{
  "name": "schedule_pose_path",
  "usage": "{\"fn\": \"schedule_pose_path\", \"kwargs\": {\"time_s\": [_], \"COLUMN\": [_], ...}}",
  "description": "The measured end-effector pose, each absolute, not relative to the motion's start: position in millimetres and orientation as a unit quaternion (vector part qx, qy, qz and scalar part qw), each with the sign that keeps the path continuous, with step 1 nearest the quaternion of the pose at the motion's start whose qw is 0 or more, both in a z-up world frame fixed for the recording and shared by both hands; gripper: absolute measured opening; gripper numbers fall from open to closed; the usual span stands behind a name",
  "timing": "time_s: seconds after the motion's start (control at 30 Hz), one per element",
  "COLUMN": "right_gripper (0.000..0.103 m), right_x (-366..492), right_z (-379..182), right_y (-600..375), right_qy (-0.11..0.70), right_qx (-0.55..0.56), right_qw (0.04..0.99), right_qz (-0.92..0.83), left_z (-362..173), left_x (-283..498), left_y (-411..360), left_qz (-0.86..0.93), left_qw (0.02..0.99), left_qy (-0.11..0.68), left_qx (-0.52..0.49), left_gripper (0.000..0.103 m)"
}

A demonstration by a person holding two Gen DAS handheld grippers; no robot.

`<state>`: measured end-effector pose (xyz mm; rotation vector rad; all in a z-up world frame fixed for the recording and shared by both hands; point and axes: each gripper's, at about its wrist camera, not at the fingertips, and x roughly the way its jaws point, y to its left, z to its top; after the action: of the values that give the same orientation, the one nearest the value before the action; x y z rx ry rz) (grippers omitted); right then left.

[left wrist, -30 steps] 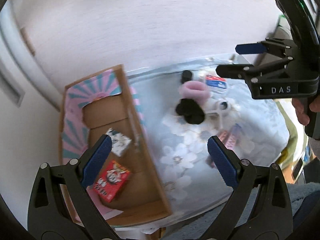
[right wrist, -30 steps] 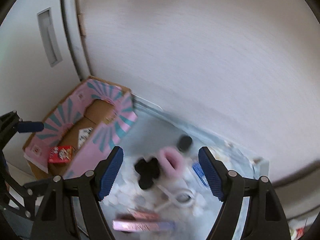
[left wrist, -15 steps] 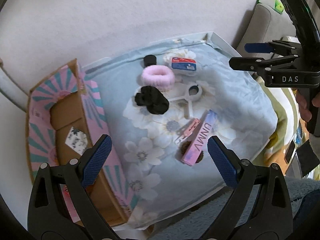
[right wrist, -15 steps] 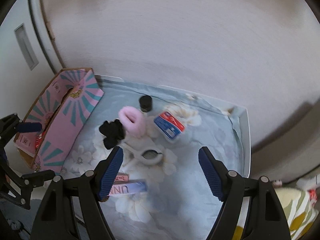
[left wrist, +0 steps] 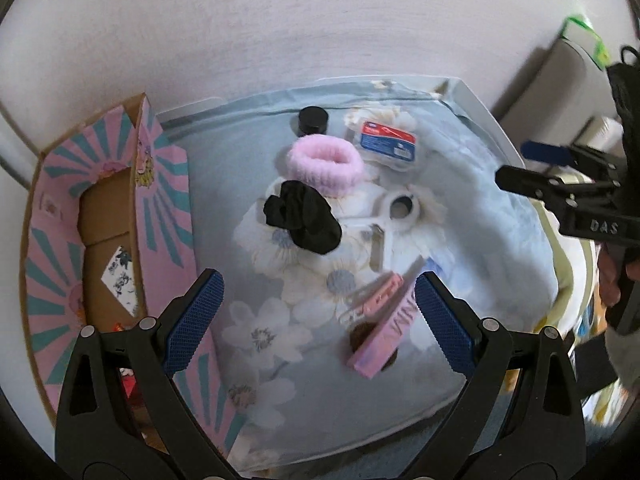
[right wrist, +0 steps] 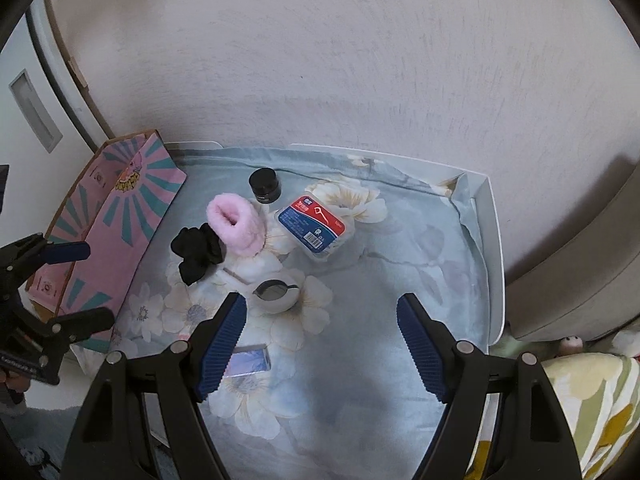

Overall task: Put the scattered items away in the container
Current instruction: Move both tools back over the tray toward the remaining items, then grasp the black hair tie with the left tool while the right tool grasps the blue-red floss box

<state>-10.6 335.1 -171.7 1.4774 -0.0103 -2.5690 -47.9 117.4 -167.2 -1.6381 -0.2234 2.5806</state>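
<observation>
A pink-and-teal cardboard box (left wrist: 164, 200) (right wrist: 120, 216) stands open at the table's left with small packets inside. On the floral cloth lie a pink fluffy band (left wrist: 326, 164) (right wrist: 236, 220), a black scrunchie (left wrist: 304, 220) (right wrist: 196, 252), a black jar (left wrist: 313, 120) (right wrist: 265, 186), a red-and-blue floss box (left wrist: 388, 142) (right wrist: 316, 222), a white clip (left wrist: 394, 216) (right wrist: 276, 292), a pink hair clip (left wrist: 380, 292) and a pink box (left wrist: 386, 338) (right wrist: 248, 362). My left gripper (left wrist: 318, 320) is open and empty above the cloth's near side. My right gripper (right wrist: 322, 344) is open and empty above the cloth.
A white wall runs behind the table. A white raised rim (right wrist: 494, 240) edges the table's right side. A grey cushion (right wrist: 580, 248) and floral bedding (right wrist: 580, 408) lie to the right. A door (right wrist: 28, 112) stands at the far left.
Both grippers swung right, from over the box toward the scattered items, and moved closer to the cloth. Both stayed open and empty.
</observation>
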Motion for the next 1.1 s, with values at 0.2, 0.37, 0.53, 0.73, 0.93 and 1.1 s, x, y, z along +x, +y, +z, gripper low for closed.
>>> {"fn": "schedule_pose_path", "kwargs": {"time_s": [0.2,0.37,0.53,0.73,0.93,1.1], "right_gripper": [0.074,0.074,0.074,0.074,0.074,0.074], "right_x": [-34.2,-54.8,-75.2,-96.7,-109.0,-112.2], "right_z": [-182.4,-195.5,-220.0,-246.9,-257.7,-261.1], "right_y": [341.8,339.7,328.3,319.5,315.6,313.3], "right_qy": [-0.012,0.002,0.051,0.089,0.106,0.118], "right_qx": [0.501,0.506,0.516,0.525,0.527,0.527], "right_qw": [0.098,0.109,0.123,0.144,0.168,0.178], "right_qz": [-0.860,-0.855,-0.846,-0.834,-0.826,-0.822], "left_z": [-182.2,-194.8,-214.8,-233.5,-241.5,-245.5], "left_x": [-72.4,-87.7,-100.3,-108.3,-112.7,-116.2], "left_y": [124.6,126.4,122.7,119.3,114.1,114.7], "left_qz": [0.836,0.831,0.822,0.817,0.815,0.814], "left_qw": [0.007,-0.021,-0.040,-0.064,-0.080,-0.087], "left_qy": [-0.078,-0.087,-0.114,-0.135,-0.153,-0.155], "left_qx": [-0.543,-0.548,-0.557,-0.557,-0.552,-0.553], "left_gripper": [0.096,0.096,0.096,0.096,0.096,0.096]}}
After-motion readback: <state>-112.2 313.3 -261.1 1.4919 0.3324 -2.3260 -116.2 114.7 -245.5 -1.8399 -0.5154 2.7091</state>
